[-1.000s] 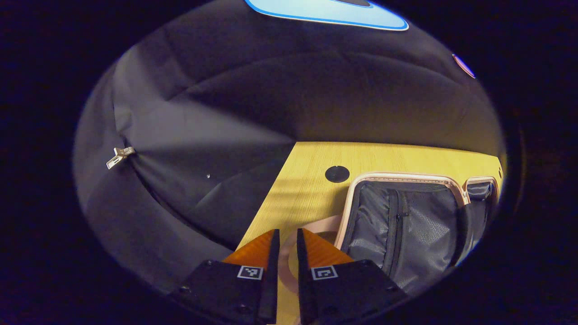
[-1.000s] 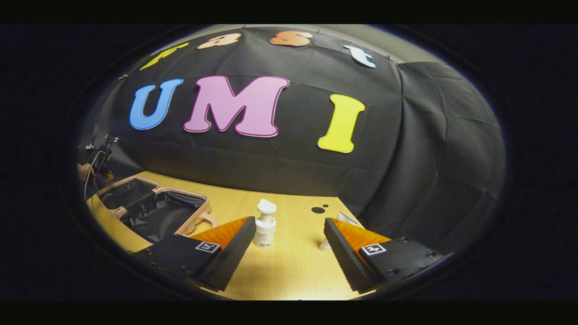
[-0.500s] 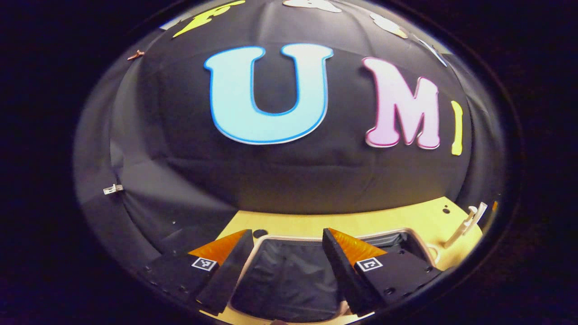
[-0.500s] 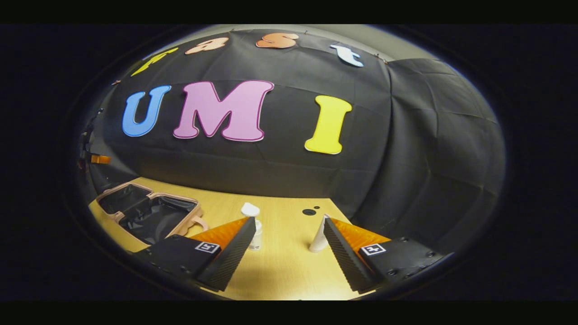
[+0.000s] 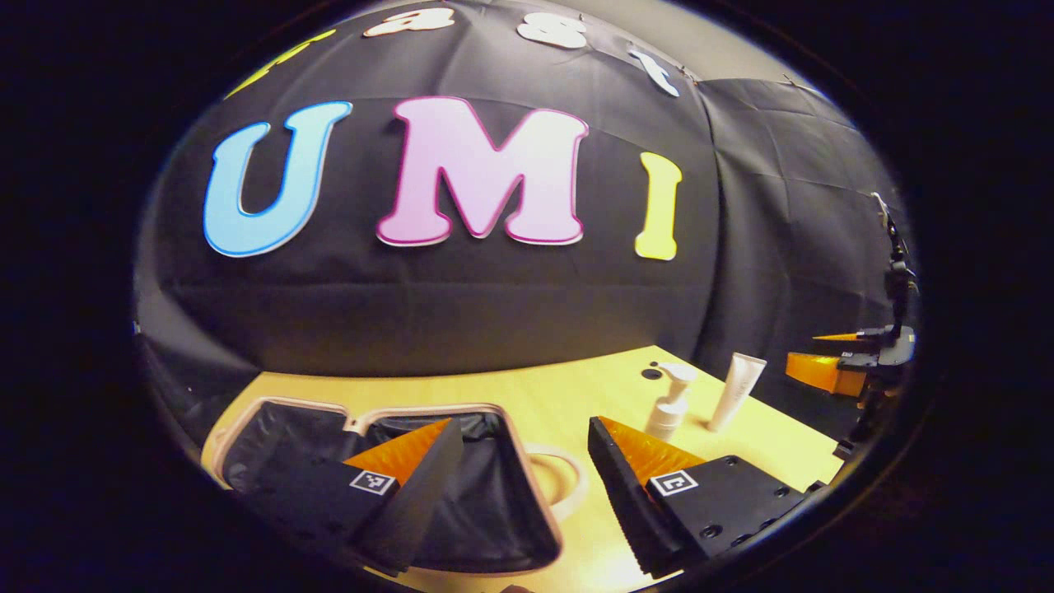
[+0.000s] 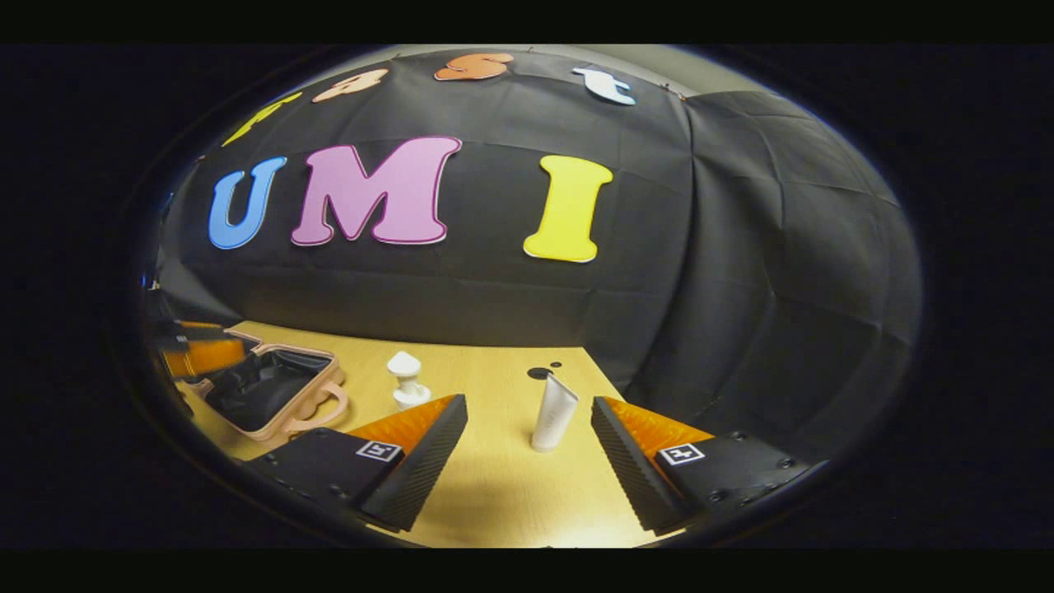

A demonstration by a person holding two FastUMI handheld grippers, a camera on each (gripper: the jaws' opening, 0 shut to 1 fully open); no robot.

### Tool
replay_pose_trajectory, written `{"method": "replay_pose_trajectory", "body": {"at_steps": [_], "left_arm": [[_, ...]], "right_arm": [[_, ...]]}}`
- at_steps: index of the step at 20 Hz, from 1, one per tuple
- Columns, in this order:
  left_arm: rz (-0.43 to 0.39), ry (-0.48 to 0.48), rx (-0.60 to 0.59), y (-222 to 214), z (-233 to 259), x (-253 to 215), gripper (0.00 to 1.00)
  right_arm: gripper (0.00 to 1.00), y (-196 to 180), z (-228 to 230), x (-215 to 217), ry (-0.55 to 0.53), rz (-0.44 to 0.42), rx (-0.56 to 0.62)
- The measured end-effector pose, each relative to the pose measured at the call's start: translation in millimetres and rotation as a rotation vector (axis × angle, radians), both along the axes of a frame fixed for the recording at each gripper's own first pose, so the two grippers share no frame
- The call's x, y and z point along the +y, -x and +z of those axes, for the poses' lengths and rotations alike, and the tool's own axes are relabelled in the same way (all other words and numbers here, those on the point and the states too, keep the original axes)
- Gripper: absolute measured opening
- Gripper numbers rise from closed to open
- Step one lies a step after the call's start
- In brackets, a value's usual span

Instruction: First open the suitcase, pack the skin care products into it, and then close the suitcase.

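The pink-rimmed suitcase (image 5: 272, 445) lies open on the wooden table (image 5: 576, 395), its dark lining bare. My left gripper (image 5: 523, 428) hovers open above its right half, near the handle (image 5: 568, 482). To the right stand a white pump bottle (image 5: 669, 403) and a white tube (image 5: 735, 391), with the right gripper (image 5: 832, 362) beyond them. In the right gripper view, the tube (image 6: 553, 412) stands upright just ahead of my open right gripper (image 6: 528, 401), between the lines of its fingers and apart from them. The pump bottle (image 6: 405, 380) is left of it, the suitcase (image 6: 263, 394) farther left.
A black round hole (image 6: 539, 373) sits in the table (image 6: 494, 494) near its far edge by the cloth wall. The left gripper (image 6: 202, 354) shows at the far left over the suitcase. The table's right edge runs close behind the tube.
My left gripper opened and swung right, from the suitcase's left end to its right half. My right gripper shifted right, from facing the pump bottle to facing the tube.
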State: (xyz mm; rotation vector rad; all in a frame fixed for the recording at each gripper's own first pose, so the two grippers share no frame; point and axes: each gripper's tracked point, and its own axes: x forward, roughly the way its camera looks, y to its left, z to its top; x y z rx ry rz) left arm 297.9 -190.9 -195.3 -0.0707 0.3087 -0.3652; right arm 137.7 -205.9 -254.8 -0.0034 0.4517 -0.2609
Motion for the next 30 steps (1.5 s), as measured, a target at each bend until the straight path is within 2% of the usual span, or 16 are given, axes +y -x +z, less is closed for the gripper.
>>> {"method": "replay_pose_trajectory", "body": {"at_steps": [2,4,9,12,15,17,19,24,30], "left_arm": [[-0.073,0.006,0.032,-2.6,-29.0,-58.9,0.96],[-0.139,-0.028,0.048,-10.7,-55.1,-109.5,0.96],[-0.188,-0.074,0.063,-50.3,-87.4,-171.9,0.96],[-0.173,-0.115,0.060,-70.6,-98.7,-181.6,0.96],[-0.173,-0.115,0.050,-87.8,-107.1,-194.0,0.92],[-0.148,-0.128,0.056,-95.7,-112.4,-192.7,0.84],[-0.133,-0.106,0.060,-99.9,-109.3,-194.8,0.66],[-0.156,-0.095,0.084,-98.5,-115.5,-194.6,0.63],[-0.105,-0.049,0.138,-81.2,-117.8,-161.8,0.63]], "right_arm": [[0.97,0.8,-6.9,-12.2,0.000,-0.005,0.015],[0.97,2.8,-13.5,-22.0,-0.012,-0.019,0.024],[0.96,4.4,-35.8,-42.5,-0.020,-0.018,0.067],[0.97,3.7,-49.2,-51.2,-0.029,-0.020,0.088],[0.97,-2.0,-72.1,-52.8,-0.063,-0.016,0.120],[0.97,-11.8,-91.8,-53.1,-0.065,-0.007,0.141],[0.97,-22.3,-108.5,-51.8,-0.054,0.010,0.161],[0.97,-50.9,-148.2,-34.7,-0.108,0.032,0.194],[0.97,-79.6,-188.8,-54.7,-0.133,-0.076,0.192]]}}
